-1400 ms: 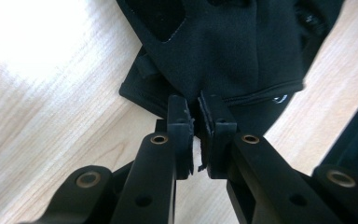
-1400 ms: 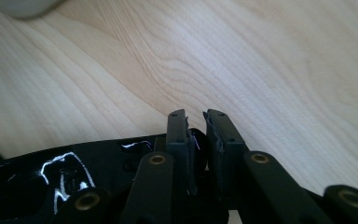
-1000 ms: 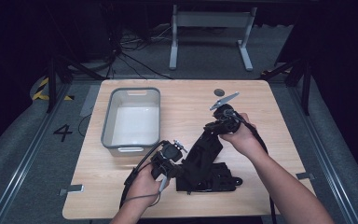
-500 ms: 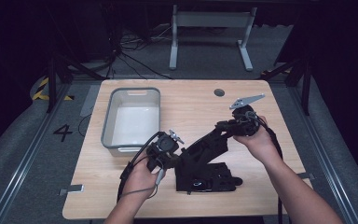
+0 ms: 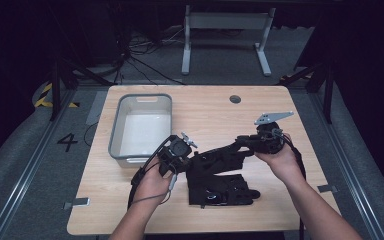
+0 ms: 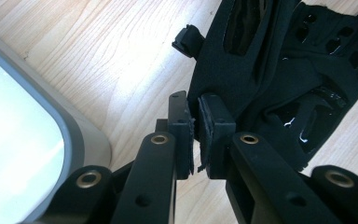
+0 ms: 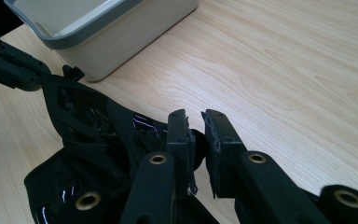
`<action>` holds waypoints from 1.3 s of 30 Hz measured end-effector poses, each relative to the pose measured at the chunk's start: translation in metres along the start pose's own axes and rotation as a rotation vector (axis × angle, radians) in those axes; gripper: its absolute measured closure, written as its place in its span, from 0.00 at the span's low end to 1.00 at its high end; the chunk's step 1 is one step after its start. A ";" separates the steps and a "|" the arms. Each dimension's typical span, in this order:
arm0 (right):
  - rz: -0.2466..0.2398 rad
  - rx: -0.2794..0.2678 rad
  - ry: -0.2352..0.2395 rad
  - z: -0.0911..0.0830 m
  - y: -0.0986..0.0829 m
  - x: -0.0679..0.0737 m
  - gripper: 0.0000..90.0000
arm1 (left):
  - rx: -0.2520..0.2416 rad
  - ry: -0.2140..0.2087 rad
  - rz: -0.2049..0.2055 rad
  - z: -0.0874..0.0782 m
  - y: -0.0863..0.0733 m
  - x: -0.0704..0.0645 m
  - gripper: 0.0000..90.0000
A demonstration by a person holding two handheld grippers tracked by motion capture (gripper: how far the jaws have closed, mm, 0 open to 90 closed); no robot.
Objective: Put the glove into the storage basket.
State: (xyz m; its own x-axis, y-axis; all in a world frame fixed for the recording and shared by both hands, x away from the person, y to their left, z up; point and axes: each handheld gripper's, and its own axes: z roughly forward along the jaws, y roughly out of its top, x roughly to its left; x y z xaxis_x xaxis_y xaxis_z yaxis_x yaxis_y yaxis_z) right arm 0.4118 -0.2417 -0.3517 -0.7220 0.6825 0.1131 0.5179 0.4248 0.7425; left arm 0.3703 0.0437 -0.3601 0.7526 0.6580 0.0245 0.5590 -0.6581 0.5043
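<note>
A black garment (image 5: 219,176) with cut-out openings lies on the wooden table (image 5: 215,112), and one part of it is lifted and stretched between my two grippers. The left gripper (image 5: 192,159) is shut on its left edge, just right of the grey bin. Its jaws (image 6: 196,135) pinch the fabric (image 6: 261,70) between the pads. The right gripper (image 5: 243,142) is shut on the garment's other end, up and to the right. Black cloth (image 7: 98,135) runs from its jaws (image 7: 198,140) toward the left gripper (image 7: 9,65).
An empty grey bin (image 5: 114,136) stands at the table's left, close to the left gripper; its rim (image 6: 81,140) and wall (image 7: 135,35) show in the gripper views. A small dark round hole (image 5: 235,99) sits near the table's far edge. Bare wood lies to the right.
The right gripper has moved to the right and slightly nearer with the garment's end, pulling the cloth out into a stretched band. The left gripper has shifted a little farther away.
</note>
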 end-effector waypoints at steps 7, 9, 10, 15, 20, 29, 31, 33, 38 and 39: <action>0.001 -0.010 -0.020 0.002 -0.007 -0.001 0.90 | 0.010 0.019 0.011 0.008 0.004 0.001 0.93; 0.002 -0.017 -0.021 0.001 -0.008 -0.001 0.90 | 0.004 0.027 0.011 0.009 0.004 0.001 0.93; 0.000 -0.019 -0.022 0.001 -0.008 -0.001 0.90 | 0.005 0.024 0.011 0.009 0.005 0.002 0.93; -0.006 -0.020 -0.030 0.001 -0.012 -0.002 0.90 | 0.013 0.021 0.030 0.013 0.005 -0.003 0.93; -0.010 -0.020 -0.028 0.001 -0.019 -0.002 0.90 | 0.026 0.020 0.051 0.014 0.005 -0.005 0.93; -0.019 -0.019 -0.011 -0.005 -0.031 0.004 0.90 | 0.086 0.008 0.081 0.018 0.002 -0.013 0.89; -0.026 -0.025 -0.004 -0.008 -0.035 0.008 0.89 | 0.116 0.006 0.090 0.019 0.001 -0.016 0.87; -0.020 -0.027 0.007 -0.012 -0.039 0.012 0.89 | 0.139 -0.006 0.099 0.018 0.000 -0.020 0.86; -0.035 -0.013 0.023 -0.021 -0.051 0.024 0.89 | 0.164 -0.042 0.114 0.014 -0.003 -0.027 0.80; -0.034 -0.004 0.025 -0.022 -0.055 0.027 0.88 | 0.175 -0.064 0.111 0.014 -0.004 -0.028 0.78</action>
State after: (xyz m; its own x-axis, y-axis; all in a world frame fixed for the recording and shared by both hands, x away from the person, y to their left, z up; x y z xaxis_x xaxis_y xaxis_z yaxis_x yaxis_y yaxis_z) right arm 0.3542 -0.2598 -0.3748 -0.7506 0.6525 0.1039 0.4906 0.4450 0.7492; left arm 0.3519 0.0228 -0.3748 0.8301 0.5574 0.0142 0.5193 -0.7821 0.3443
